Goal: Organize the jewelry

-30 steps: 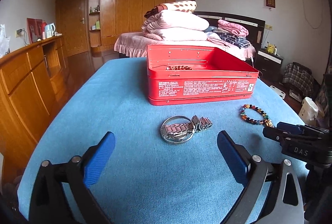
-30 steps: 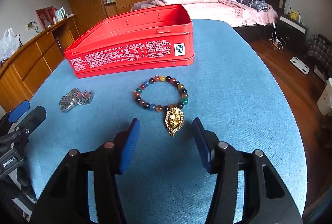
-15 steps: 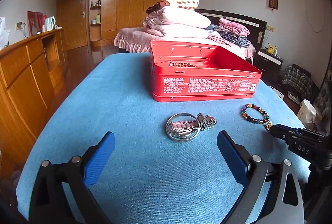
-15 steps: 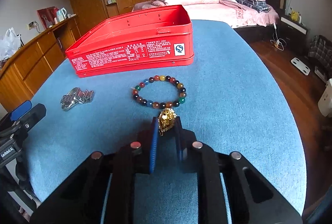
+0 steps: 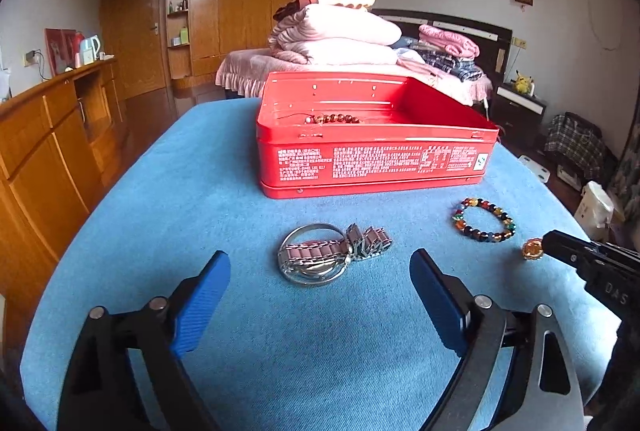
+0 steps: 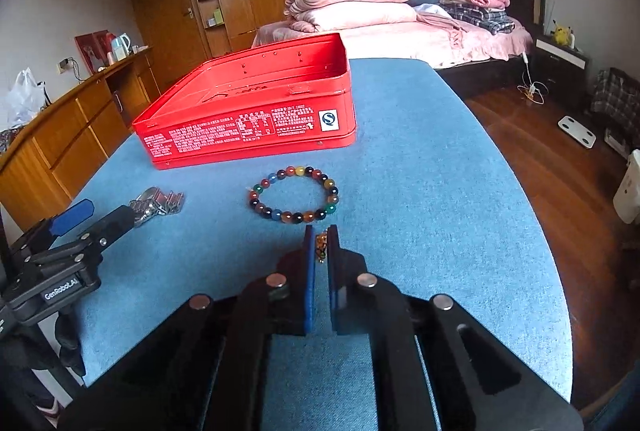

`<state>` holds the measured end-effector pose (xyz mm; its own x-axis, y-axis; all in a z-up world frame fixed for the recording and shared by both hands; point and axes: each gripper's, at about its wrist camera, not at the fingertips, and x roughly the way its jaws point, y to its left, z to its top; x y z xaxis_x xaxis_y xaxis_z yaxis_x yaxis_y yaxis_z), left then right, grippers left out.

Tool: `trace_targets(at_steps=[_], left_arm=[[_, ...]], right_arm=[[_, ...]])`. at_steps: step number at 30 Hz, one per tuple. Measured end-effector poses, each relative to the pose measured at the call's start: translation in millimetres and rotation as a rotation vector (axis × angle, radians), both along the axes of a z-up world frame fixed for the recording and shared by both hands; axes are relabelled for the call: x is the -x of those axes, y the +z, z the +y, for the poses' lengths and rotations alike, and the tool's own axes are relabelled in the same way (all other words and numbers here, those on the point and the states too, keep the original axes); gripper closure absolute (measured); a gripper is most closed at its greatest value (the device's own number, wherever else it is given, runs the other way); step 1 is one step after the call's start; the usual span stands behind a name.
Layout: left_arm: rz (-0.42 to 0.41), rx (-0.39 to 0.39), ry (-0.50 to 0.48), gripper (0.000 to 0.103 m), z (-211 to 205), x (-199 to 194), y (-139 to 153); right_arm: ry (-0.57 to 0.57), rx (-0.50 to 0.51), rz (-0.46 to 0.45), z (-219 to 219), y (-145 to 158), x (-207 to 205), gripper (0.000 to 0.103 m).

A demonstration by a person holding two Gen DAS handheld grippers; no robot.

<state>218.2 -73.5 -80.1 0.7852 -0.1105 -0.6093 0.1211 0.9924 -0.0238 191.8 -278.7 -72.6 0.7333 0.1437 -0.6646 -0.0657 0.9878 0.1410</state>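
A red open tin box (image 5: 372, 167) (image 6: 256, 131) stands on the blue table, with a brown bead string (image 5: 334, 118) inside. A multicoloured bead bracelet (image 6: 294, 195) (image 5: 484, 219) lies in front of it. Its gold charm (image 6: 321, 246) (image 5: 532, 249) is pinched in my right gripper (image 6: 321, 245), which is shut on it. A silver metal watch (image 5: 324, 257) (image 6: 154, 207) lies just ahead of my left gripper (image 5: 320, 291), which is open and empty with blue pads either side.
The blue cloth table (image 5: 192, 191) drops off at its right edge (image 6: 532, 215). A wooden sideboard (image 5: 48, 135) stands left. A bed with folded quilts (image 5: 340, 35) is behind the box.
My right gripper has closed on the gold charm and drawn it back, so the bracelet sits a little farther from the box. The left gripper has pulled back slightly, staying open.
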Motion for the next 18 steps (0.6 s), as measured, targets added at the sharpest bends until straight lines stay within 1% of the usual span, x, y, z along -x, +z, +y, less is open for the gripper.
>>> trace_targets(at_steps=[4, 5, 8, 9, 10, 11, 12, 13, 15, 18], left_arm=[[0.028, 0.017, 0.018, 0.014, 2, -7, -2], [0.046, 0.017, 0.020, 0.014, 2, -9, -4], [0.115, 0.032, 0.019, 0.014, 5, -20, -10], [0.130, 0.043, 0.020, 0.014, 7, -22, -11], [0.142, 0.053, 0.020, 0.014, 8, -24, -13], [0.159, 0.068, 0.017, 0.015, 10, -26, -15], [0.171, 0.076, 0.014, 0.016, 11, -28, -16], [0.186, 0.081, 0.016, 0.020, 12, -30, -18], [0.187, 0.081, 0.018, 0.022, 13, -30, -18], [0.192, 0.063, 0.006, 0.031, 9, -32, -19]], right_arm=[[0.011, 0.001, 0.000, -1, 0, 0, 0.097], [0.013, 0.002, 0.003, -2, 0, 0, 0.095], [0.010, 0.013, 0.016, -2, -3, -1, 0.094], [0.008, 0.015, 0.019, -2, -3, -1, 0.091], [0.004, 0.020, 0.024, -2, -5, -1, 0.085], [-0.001, 0.023, 0.031, -2, -6, -2, 0.080], [-0.006, 0.027, 0.032, -1, -6, -3, 0.070], [-0.009, 0.035, 0.034, -1, -7, -3, 0.069], [-0.001, 0.036, 0.044, 1, -9, -4, 0.069], [0.007, 0.048, 0.060, 6, -14, -7, 0.069]])
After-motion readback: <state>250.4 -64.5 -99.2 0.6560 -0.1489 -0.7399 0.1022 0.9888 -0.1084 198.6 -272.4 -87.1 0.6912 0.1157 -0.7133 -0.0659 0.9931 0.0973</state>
